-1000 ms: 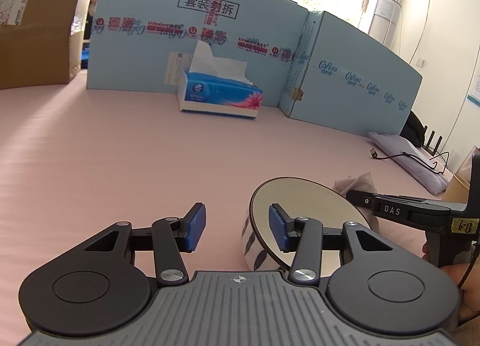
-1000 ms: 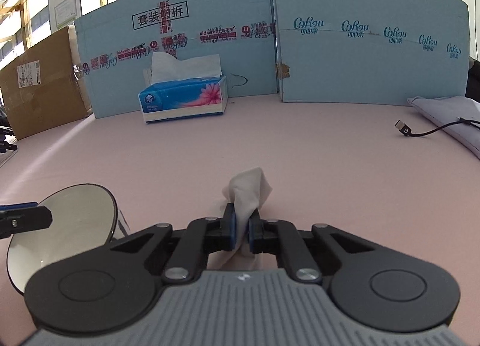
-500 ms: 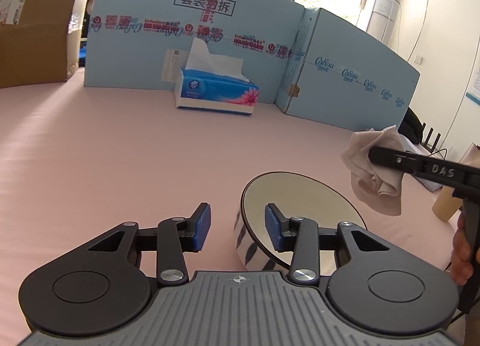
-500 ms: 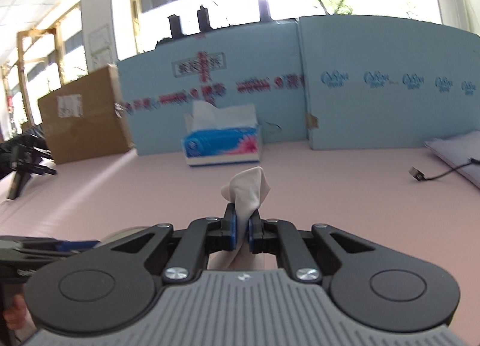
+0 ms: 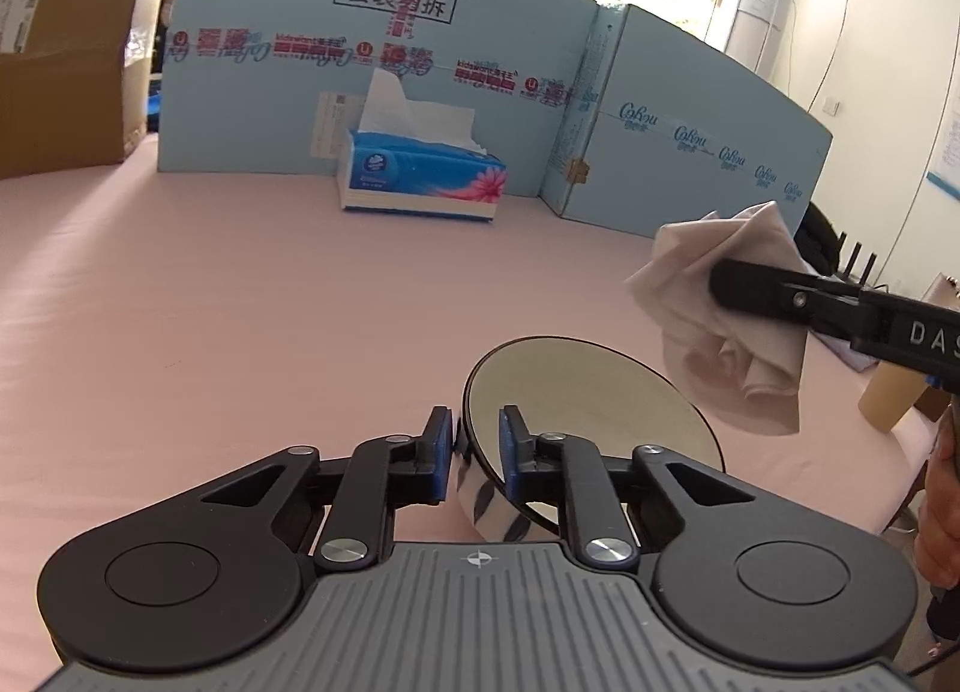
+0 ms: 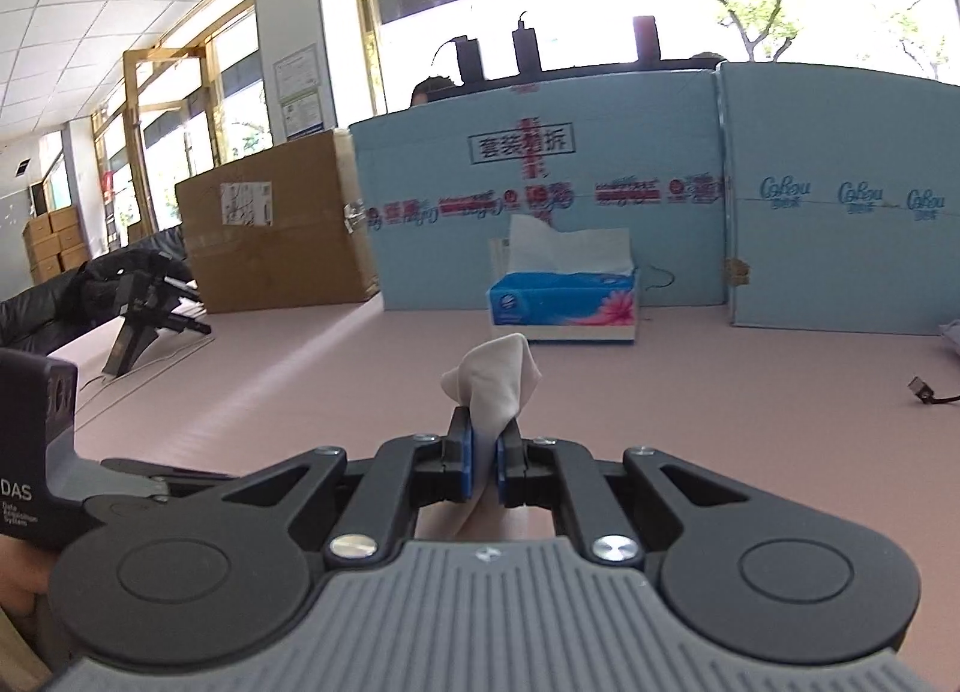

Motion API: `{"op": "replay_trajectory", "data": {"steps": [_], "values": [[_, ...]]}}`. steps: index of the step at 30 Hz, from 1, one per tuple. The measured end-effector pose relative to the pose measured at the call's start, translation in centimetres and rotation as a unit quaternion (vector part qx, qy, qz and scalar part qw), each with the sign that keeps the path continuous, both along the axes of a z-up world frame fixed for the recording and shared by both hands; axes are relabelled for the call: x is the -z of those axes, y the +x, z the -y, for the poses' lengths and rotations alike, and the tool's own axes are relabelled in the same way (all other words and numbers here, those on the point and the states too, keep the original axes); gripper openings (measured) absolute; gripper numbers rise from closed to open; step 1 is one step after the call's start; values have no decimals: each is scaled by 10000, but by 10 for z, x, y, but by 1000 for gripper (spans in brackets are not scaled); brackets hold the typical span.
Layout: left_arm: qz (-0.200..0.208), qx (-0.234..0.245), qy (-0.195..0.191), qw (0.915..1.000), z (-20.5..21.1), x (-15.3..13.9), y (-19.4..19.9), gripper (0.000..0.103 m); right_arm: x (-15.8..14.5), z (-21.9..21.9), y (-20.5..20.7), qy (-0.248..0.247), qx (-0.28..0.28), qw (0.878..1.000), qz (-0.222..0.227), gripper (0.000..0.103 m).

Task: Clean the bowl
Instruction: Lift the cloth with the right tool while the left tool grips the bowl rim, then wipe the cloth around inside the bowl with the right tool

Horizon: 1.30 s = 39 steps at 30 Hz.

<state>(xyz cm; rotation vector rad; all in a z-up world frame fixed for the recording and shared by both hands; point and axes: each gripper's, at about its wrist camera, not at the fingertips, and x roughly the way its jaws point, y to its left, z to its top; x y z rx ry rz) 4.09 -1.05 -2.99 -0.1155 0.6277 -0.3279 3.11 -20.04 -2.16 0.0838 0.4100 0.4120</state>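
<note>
A bowl (image 5: 594, 392) with a pale inside and a dark-striped outer wall sits on the pink table, tilted toward me. My left gripper (image 5: 474, 446) is shut on its near rim, one pad outside, one inside. My right gripper (image 6: 485, 458) is shut on a beige cloth (image 6: 495, 383). In the left wrist view the cloth (image 5: 729, 320) hangs in the air from the right gripper, above and to the right of the bowl. The bowl is hidden in the right wrist view.
A blue tissue box (image 5: 420, 176) stands at the back before light blue cardboard panels (image 5: 372, 92). A brown carton (image 6: 270, 236) is at the left. A black cable (image 6: 927, 392) lies at the right. The left device body (image 6: 36, 452) shows at the left edge.
My left gripper closed onto the bowl's rim. My right gripper lifted the cloth off the table and carried it up beside the bowl.
</note>
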Motion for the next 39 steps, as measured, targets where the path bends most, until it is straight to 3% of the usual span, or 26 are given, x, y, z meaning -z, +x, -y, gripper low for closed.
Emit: {"op": "replay_trajectory", "data": {"steps": [8,14,22,27,33,35,39], "values": [[53,214,204,9995,8,-1,14,10,4,-15,6,-20,-381,9991,-201,8],[43,351,184,9992,5,1,18,10,23,-17,25,-121,-562,9948,-839,8],[85,454,186,9988,3,2,19,11,34,-27,49,-623,-623,9865,-1382,8],[108,491,167,9986,2,3,19,12,34,-38,54,-1011,-773,9810,-1463,9],[122,525,150,9984,1,2,18,12,30,-47,49,-1477,-849,9771,-1278,16],[128,531,142,9984,1,2,18,12,26,-45,45,-1500,-831,9777,-1209,33],[127,541,113,9984,0,3,18,12,21,-43,39,-1551,-780,9788,-1088,35]]}}
